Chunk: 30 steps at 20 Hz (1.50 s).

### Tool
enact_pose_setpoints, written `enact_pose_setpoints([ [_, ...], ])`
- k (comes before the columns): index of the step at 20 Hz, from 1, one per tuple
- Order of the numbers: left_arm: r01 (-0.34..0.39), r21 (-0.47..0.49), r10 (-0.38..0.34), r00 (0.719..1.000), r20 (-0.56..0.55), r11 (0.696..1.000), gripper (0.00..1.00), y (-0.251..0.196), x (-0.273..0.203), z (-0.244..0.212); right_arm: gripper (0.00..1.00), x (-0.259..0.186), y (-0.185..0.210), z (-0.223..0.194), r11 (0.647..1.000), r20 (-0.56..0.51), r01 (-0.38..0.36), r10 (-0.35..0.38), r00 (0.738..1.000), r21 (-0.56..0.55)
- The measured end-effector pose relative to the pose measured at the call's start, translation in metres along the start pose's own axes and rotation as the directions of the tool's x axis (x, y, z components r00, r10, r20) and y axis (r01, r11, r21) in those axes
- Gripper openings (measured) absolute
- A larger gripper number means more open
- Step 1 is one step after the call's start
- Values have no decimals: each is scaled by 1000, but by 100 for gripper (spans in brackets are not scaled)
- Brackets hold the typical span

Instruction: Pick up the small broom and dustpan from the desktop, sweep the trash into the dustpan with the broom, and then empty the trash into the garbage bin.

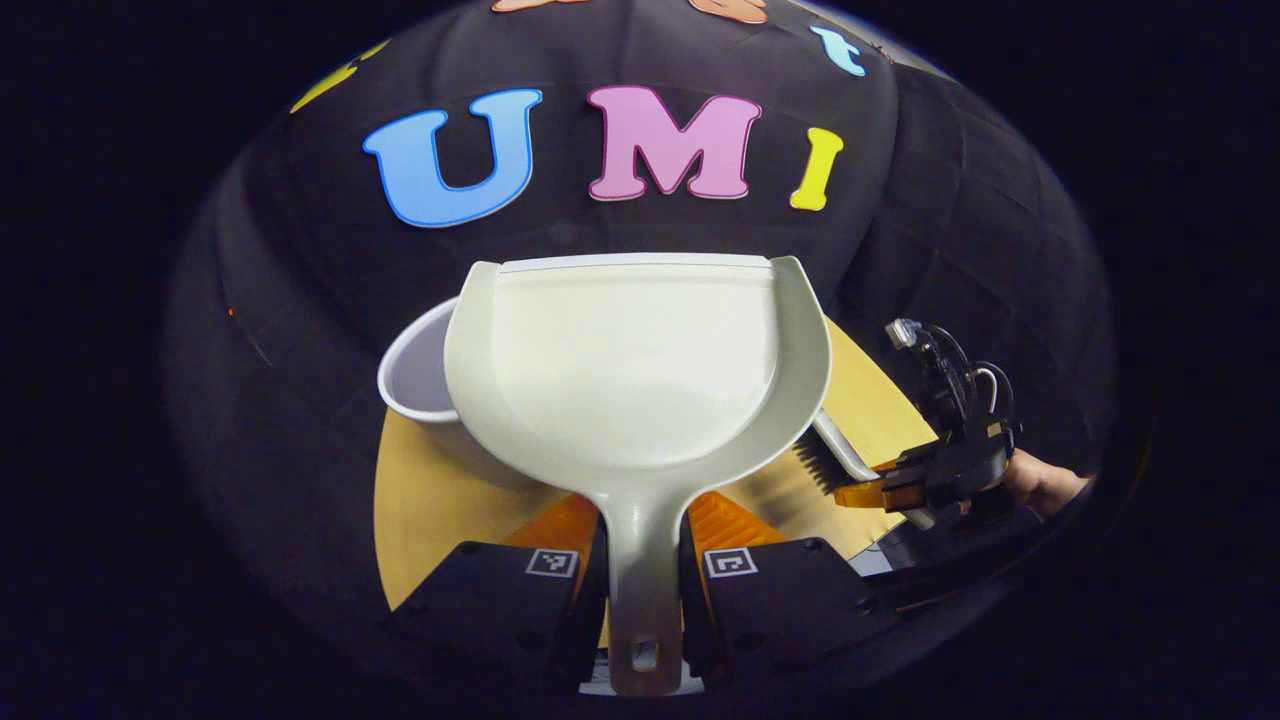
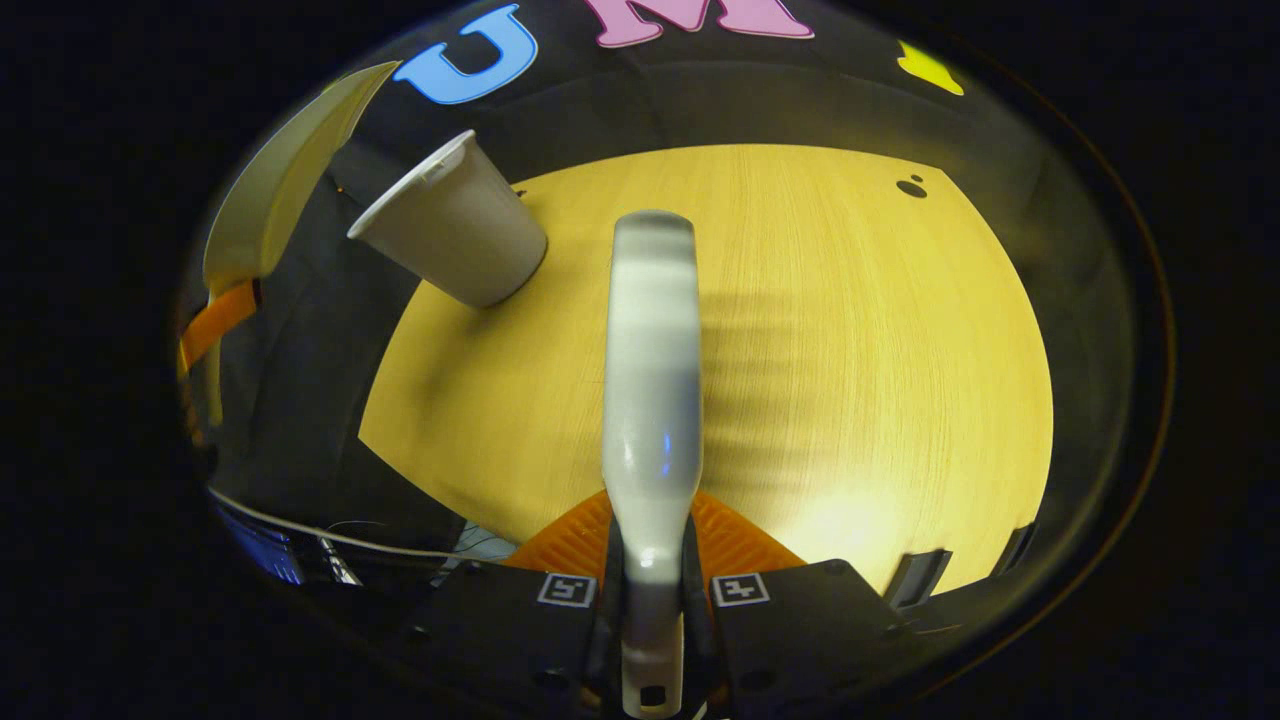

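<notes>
The left gripper [image 1: 643, 585] is clamping the dustpan [image 1: 640, 370] handle beside the bin [image 1: 420, 375]; the right gripper [image 2: 650, 600] is pinching the broom [image 2: 650, 370]. Overtilting could be spilling trash.

one dustpan [image 1: 640, 380], one broom [image 2: 650, 380], one bin [image 2: 455, 235]

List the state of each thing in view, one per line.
Dustpan: lifted, pan empty, handle clamped in left hand-held gripper.
Broom: held by its handle in right hand-held gripper.
Garbage bin: upright on table, open-topped.
</notes>
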State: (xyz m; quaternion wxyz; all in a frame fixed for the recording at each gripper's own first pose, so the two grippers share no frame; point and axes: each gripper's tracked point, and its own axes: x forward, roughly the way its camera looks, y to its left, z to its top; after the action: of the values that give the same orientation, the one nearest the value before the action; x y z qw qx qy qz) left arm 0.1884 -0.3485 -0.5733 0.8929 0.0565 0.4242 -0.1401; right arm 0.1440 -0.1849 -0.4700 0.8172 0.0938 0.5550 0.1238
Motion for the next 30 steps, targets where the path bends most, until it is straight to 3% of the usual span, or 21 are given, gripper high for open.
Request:
enact_pose_setpoints([
  [2, 15, -11, -16, 998, -58, 1000, 30, -18, 16, -27, 28, 15, -2, -7, 1000, -37, 14, -14, 999, 15],
  [6, 48, -162, -73, 986, -152, 986, 30, -52, 53, -62, 28, 53, -16, -25, 998, -108, 61, -60, 992, 7],
  [8, 2, -209, -45, 979, -201, 978, 30, -54, 67, -71, 28, 69, -17, -30, 997, -143, 76, -74, 987, 12],
  [13, -130, -129, 90, 957, -276, 983, 30, -38, 87, -93, 28, 93, -16, -34, 988, -191, 154, -146, 971, 28],
  [18, -117, -236, 15, 918, -396, 965, 30, -49, 79, -110, 28, 98, -10, -34, 983, -202, 167, -148, 968, 80],
  [21, -133, -220, 32, 912, -410, 967, 30, -48, 81, -111, 29, 95, -12, -35, 980, -229, 181, -158, 961, 84],
  [25, -153, -244, 19, 879, -477, 958, 31, -50, 88, -114, 30, 92, -9, -34, 977, -235, 190, -164, 958, 96],
  [26, -151, -256, 12, 880, -475, 955, 31, -50, 88, -112, 41, 95, -9, -33, 976, -230, 194, -167, 959, 96],
  [27, -139, -263, 0, 884, -468, 955, 31, -50, 88, -113, 38, 95, -10, -32, 977, -225, 190, -164, 960, 100],
  [28, -121, -269, -17, 888, -460, 955, 34, -53, 87, -111, 47, 93, -12, -31, 976, -222, 192, -164, 961, 107],
  [29, -104, -272, -32, 890, -454, 957, 41, -57, 83, -108, 47, 89, -9, -30, 975, -216, 186, -158, 964, 119],
  [30, -99, -270, -36, 890, -454, 958, 69, -58, 81, -107, 70, 86, -6, -28, 976, -209, 176, -146, 967, 128],
])
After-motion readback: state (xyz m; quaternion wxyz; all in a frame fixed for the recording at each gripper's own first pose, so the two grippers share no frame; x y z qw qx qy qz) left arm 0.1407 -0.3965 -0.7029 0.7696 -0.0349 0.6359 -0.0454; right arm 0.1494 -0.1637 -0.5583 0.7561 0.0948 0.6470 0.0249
